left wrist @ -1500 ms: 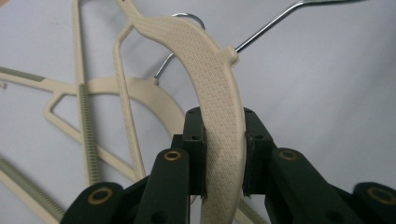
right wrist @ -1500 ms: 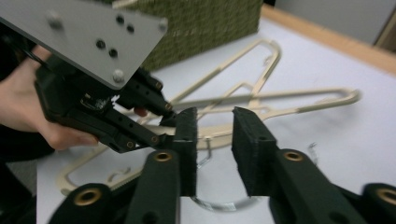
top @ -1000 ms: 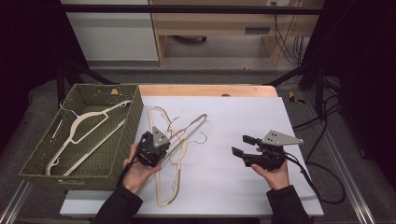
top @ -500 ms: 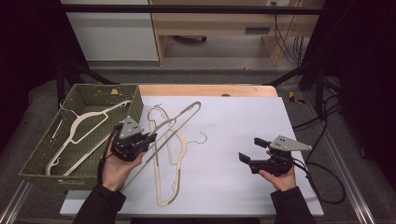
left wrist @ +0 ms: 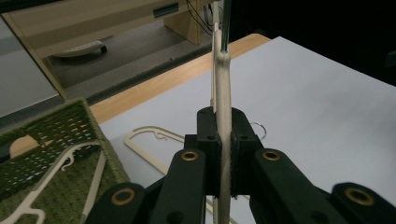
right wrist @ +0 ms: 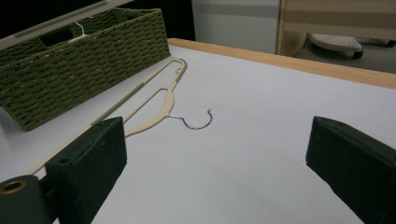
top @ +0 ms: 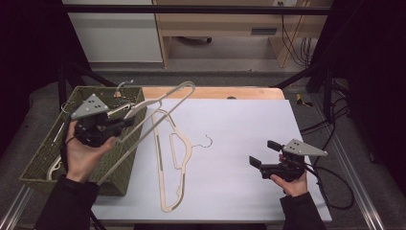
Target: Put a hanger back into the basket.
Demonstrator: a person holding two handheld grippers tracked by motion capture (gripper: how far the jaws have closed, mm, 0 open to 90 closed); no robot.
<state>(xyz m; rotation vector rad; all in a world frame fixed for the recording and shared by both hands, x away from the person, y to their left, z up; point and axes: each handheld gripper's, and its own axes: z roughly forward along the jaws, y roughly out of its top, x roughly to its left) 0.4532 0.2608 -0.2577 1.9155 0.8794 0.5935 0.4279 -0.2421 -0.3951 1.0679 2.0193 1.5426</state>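
Since the earlier frames the left claw [top: 125,120] has swung way over to the left with the cream hanger [top: 158,108] it picked up, so now it's hovering above the woven basket [top: 43,160] instead of over the white surface [top: 249,129]. Left claw is clenched tight on that hanger; in the left gripper view you can see the hanger's flat cream edge [left wrist: 223,93] pinched right between the two black jaws, standing up on edge. From the high view the hanger is lifted off the surface and tilted, its far end sticking up over the wooden far edge of the surface and its long bar running down toward the near left, across the basket's right wall. Its hook I can't really make out. A second cream hanger [top: 173,158] lies flat on the surface, just right of the basket, with its wire hook [top: 205,140] curling off to the right; same one shows in the right gripper view [right wrist: 154,109] with the hook [right wrist: 198,122] toward the middle. At least one more pale hanger [left wrist: 51,179] is lying inside the basket. Right claw [top: 260,153] has drifted toward the near right and sits low over the bare surface, jaws spread wide, gripping nothing, well apart from both hangers.
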